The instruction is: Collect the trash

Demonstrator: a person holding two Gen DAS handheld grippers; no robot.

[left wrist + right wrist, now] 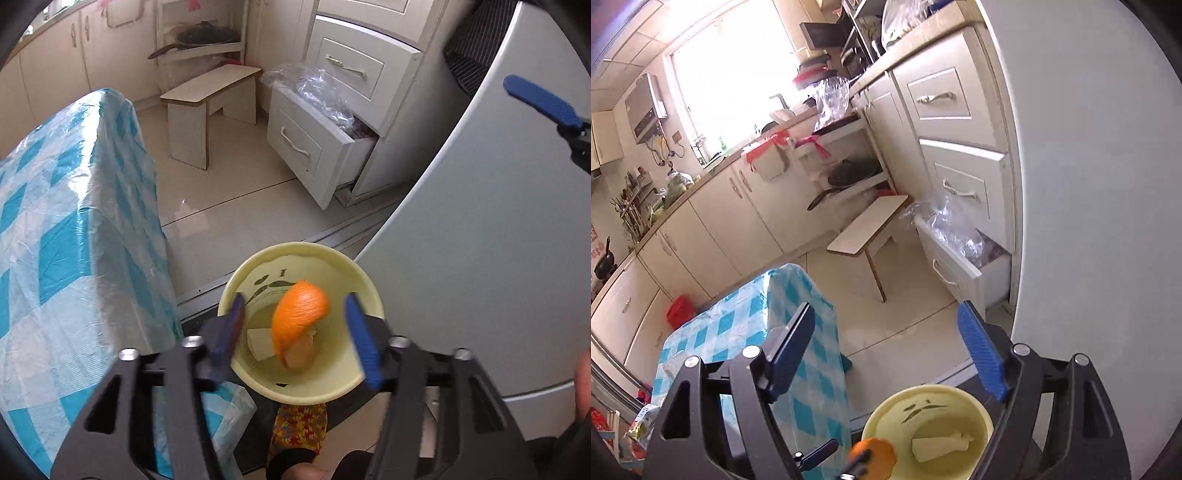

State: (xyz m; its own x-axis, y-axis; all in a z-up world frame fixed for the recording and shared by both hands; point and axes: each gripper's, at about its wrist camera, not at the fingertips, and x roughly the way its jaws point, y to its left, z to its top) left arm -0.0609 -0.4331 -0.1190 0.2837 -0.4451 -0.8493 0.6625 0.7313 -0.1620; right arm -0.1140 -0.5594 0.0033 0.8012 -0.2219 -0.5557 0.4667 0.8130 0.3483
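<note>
- The left gripper point(295, 328) hangs right above a pale yellow bin point(236, 291), its blue jaws standing well apart with neither pad touching anything.
- Between those jaws, lower down, sits an orange peel point(299, 314) — the curl shows its orange skin on top and paler pith below. It looks to be in the air or just landing inside the bin; whether it has come to rest cannot be told.
- Already in the bottom of the bin lies a crumpled white scrap of paper point(260, 341), seen also in the right wrist view as a folded tissue-like piece point(938, 445).
- The right gripper point(886, 350) is held higher and to one side, its jaws wide open and empty, pointing over the bin's rim point(982, 410) toward the kitchen floor point(905, 325).
- As a judgement: at least two bits of trash are in or going into the bin, so the collecting is under way.
- What is left is unclear — the checked blue tablecloth point(746, 332) carries some small items at its near edge, too blurred to name, and no loose litter shows on the floor.
</note>
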